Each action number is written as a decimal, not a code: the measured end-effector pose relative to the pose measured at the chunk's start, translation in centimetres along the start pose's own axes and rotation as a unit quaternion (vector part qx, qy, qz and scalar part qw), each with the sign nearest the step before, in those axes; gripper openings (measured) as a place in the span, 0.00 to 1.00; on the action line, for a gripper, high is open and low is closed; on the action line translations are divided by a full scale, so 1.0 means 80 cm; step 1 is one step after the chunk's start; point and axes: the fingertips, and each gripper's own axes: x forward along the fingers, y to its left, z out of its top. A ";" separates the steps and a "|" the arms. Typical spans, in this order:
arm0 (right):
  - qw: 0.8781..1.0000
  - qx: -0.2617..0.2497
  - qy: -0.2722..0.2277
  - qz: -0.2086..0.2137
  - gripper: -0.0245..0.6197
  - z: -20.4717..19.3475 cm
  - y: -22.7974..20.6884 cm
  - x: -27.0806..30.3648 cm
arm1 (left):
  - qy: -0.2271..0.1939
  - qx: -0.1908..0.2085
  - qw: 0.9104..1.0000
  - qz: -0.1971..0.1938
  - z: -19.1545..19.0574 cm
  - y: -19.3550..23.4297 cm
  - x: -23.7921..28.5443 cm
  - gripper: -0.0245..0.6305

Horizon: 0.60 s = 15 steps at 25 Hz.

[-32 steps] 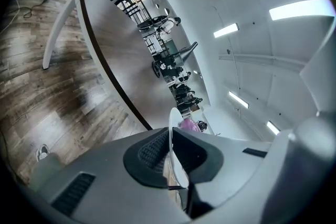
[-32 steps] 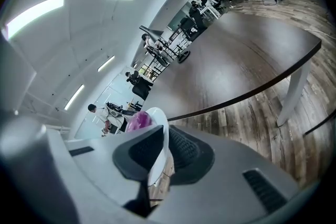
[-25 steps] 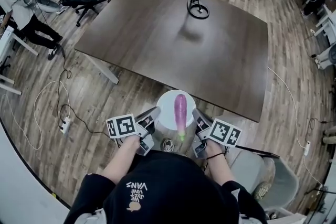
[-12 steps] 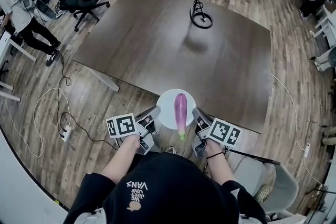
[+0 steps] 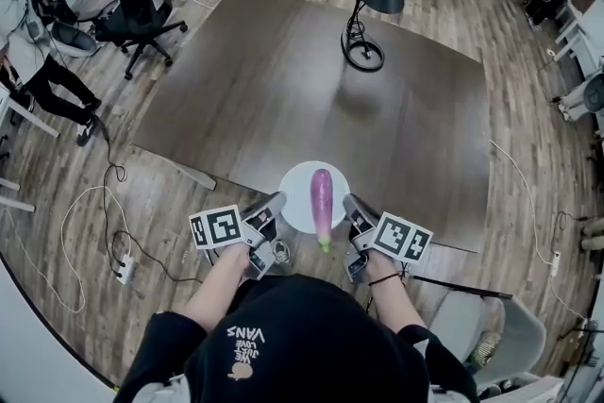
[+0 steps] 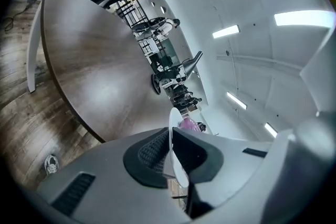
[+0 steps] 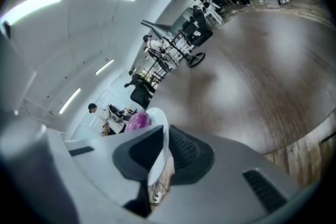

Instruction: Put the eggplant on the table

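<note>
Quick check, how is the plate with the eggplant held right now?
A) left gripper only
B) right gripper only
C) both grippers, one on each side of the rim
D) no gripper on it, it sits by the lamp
C: the left gripper and right gripper each clamp an opposite edge of the white plate carrying the eggplant; both gripper views show the rim between the jaws.

Purple eggplant (image 5: 322, 195), green stem end nearest, lying lengthwise on white plate (image 5: 294, 193), at near edge of dark table (image 5: 283, 80)
</note>
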 end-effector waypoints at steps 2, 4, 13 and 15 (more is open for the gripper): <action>1.000 0.002 -0.003 -0.002 0.10 0.003 0.009 0.020 | 0.004 0.000 1.000 -0.001 0.021 0.009 -0.001 0.08; 1.000 0.002 -0.007 -0.004 0.10 0.005 0.013 0.029 | 0.008 0.002 1.000 -0.003 0.031 0.014 -0.001 0.08; 1.000 0.007 -0.016 -0.011 0.10 0.014 0.028 0.066 | 0.026 0.011 1.000 -0.013 0.075 0.027 0.002 0.08; 1.000 0.007 -0.013 -0.013 0.10 0.014 0.026 0.067 | 0.026 0.008 1.000 -0.014 0.074 0.029 0.004 0.08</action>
